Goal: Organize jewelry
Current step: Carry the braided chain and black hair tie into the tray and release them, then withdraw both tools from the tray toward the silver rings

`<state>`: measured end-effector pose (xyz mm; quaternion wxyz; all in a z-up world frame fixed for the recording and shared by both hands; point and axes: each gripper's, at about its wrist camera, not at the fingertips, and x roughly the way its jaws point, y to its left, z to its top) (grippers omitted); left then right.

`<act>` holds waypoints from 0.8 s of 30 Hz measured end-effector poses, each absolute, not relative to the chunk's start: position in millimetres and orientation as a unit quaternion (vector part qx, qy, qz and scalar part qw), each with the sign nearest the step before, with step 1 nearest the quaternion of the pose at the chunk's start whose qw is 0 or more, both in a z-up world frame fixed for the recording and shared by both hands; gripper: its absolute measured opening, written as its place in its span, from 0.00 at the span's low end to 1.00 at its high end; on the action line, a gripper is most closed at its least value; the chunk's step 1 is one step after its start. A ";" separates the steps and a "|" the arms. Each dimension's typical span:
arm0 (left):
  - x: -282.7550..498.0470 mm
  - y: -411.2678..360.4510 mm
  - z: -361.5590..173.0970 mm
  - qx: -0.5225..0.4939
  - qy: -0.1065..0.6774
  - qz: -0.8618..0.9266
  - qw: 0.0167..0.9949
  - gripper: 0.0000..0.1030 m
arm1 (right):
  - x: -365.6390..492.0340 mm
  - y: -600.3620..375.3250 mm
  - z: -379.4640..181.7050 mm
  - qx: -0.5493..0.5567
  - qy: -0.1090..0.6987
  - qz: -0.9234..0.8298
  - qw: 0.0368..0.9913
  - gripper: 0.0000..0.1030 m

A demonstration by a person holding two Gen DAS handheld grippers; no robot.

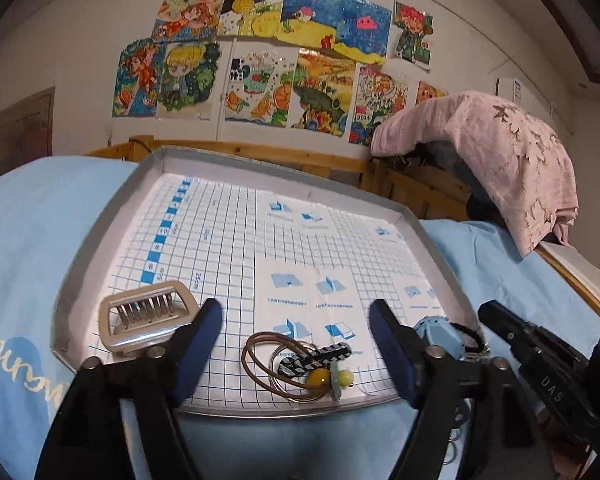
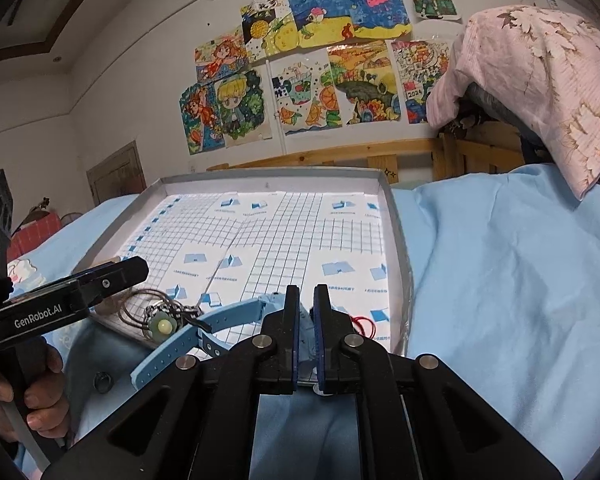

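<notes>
Blue rubber, the strap of the watch point(image 2: 203, 332), is seen clamped at its case between the closed jaws of the right gripper point(image 2: 306, 320), with its long axis running from the case towards 8 o'clock over the near rim of the tray point(image 2: 396, 240). The left gripper point(image 1: 295, 344) is held wide and empty around the hair ties and clips point(image 1: 300, 364), which lie at 12 o'clock between its fingers. Open gridded floor is left towards 12 o'clock, while the silver hair claw point(image 1: 147, 320) is found at 10 o'clock by the left rim.
</notes>
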<state>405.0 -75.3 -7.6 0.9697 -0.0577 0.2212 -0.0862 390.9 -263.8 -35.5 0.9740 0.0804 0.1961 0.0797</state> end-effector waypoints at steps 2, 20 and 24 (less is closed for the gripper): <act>394.1 -75.1 0.9 -0.061 0.203 -0.083 0.974 0.87 | 383.8 -265.3 -28.2 0.079 0.181 0.070 0.978 0.07; 248.4 -55.4 67.0 -0.057 0.104 -0.054 0.992 1.00 | 252.0 -267.5 66.7 0.062 0.036 0.028 0.997 0.94; 219.9 -46.8 68.0 -0.053 0.103 -0.045 0.992 1.00 | 217.2 -254.8 74.6 0.046 0.019 0.037 0.998 0.98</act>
